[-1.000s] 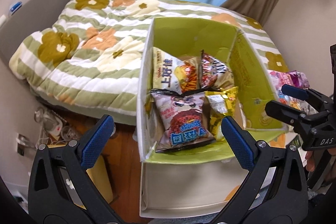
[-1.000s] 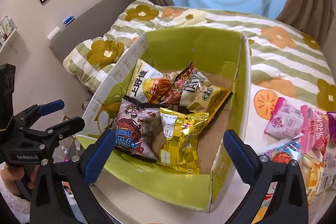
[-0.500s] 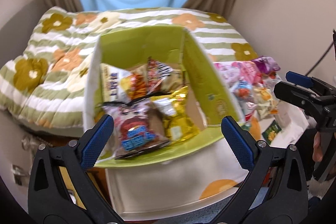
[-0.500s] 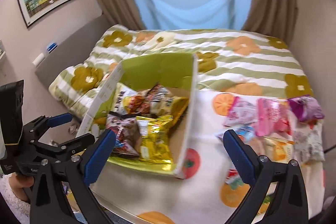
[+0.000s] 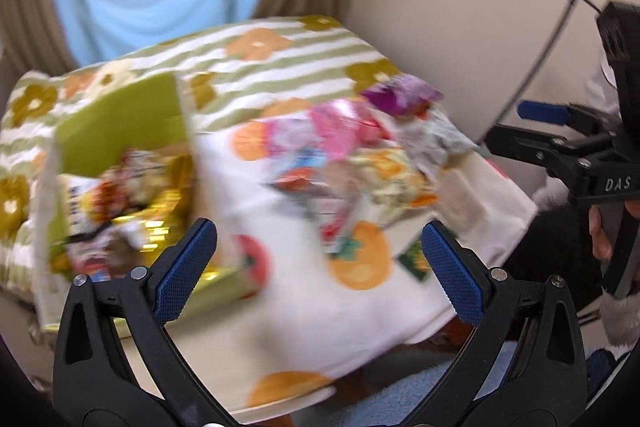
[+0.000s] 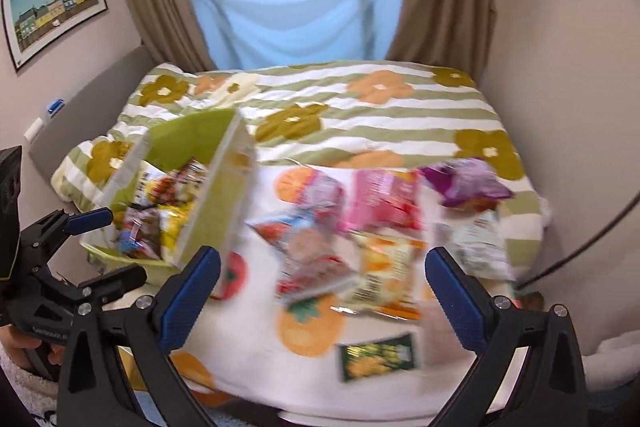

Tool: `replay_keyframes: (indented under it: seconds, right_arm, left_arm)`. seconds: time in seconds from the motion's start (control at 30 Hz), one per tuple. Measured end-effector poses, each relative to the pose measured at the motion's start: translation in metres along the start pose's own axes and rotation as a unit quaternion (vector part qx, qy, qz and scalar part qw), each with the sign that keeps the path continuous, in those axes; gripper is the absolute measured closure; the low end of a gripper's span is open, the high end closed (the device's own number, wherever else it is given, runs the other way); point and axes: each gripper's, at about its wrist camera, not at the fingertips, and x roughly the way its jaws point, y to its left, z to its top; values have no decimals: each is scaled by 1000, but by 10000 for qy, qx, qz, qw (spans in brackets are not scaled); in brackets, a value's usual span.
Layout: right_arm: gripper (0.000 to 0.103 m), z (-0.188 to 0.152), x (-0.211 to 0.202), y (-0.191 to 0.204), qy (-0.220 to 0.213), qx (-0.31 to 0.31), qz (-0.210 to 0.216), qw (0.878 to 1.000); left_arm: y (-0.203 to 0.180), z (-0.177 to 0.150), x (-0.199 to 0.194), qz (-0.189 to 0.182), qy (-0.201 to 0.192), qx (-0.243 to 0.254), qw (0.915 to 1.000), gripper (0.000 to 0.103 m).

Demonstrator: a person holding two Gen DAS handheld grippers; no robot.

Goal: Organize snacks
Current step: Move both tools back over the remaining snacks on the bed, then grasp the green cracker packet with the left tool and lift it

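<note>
Both views have swung right since earlier: green box (image 6: 208, 187) of snacks now sits left of frame, loose snack packets (image 6: 380, 227) centre on the fruit-print worktop (image 6: 260, 359). Your left hand-held gripper (image 5: 320, 263) and right hand-held gripper (image 6: 322, 291) are both spread wide, holding nothing.

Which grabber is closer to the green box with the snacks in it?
Left. The left gripper sits right beside the green box, at its near corner. The right gripper is off to the box's right, over the loose snack packets on the cloth.

Lime-green box (image 6: 188, 131), white cloth (image 6: 384, 379) with orange fruit print, green-striped floral quilt (image 6: 360, 115).
</note>
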Motion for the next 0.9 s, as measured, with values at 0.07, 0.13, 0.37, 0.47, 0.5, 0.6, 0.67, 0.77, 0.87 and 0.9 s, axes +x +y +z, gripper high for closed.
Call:
replay_keyframes:
  seconds: [0.07,0.13,0.37,0.47,0.5,0.6,0.67,0.77,0.87,0.9]
  right_arm:
    - [1,-6,-2,-17,104,-14,-48,9999]
    - [1,-14,-1,-41,247,-20,-90,9997]
    - [1,-41,17,-97,644,31,-116,9978]
    - [1,-52,31,-110,801,13,-56,9968]
    - [1,-56,36,-113,849,-9,-69,9964]
    - [1,-69,53,-118,989,-58,-88,9950]
    - [1,-77,64,-119,1060,-86,-117,9943]
    - [1,-88,79,-119,1173,-80,-120,9930]
    - [1,-97,94,-119,1287,-17,-209,9915]
    - [2,-98,98,-120,1303,6,-225,9912]
  left_arm:
    - [-29,1,18,-166,144,168,9996,1]
    - [-62,-1,36,-317,256,521,9978,1]
    - [-128,-20,96,-454,786,1305,9873,1]
    - [-132,-29,119,-460,1091,1405,9830,1]
    - [-133,-31,128,-462,1184,1453,9812,1]
    - [-133,-36,149,-557,1395,1626,9752,2]
    - [-136,-40,162,-671,1527,1792,9696,2]
    - [-142,-45,178,-773,1635,2086,9611,6]
    - [-144,-49,192,-893,1756,2317,9526,12]
    - [-144,-51,197,-939,1792,2378,9500,13]
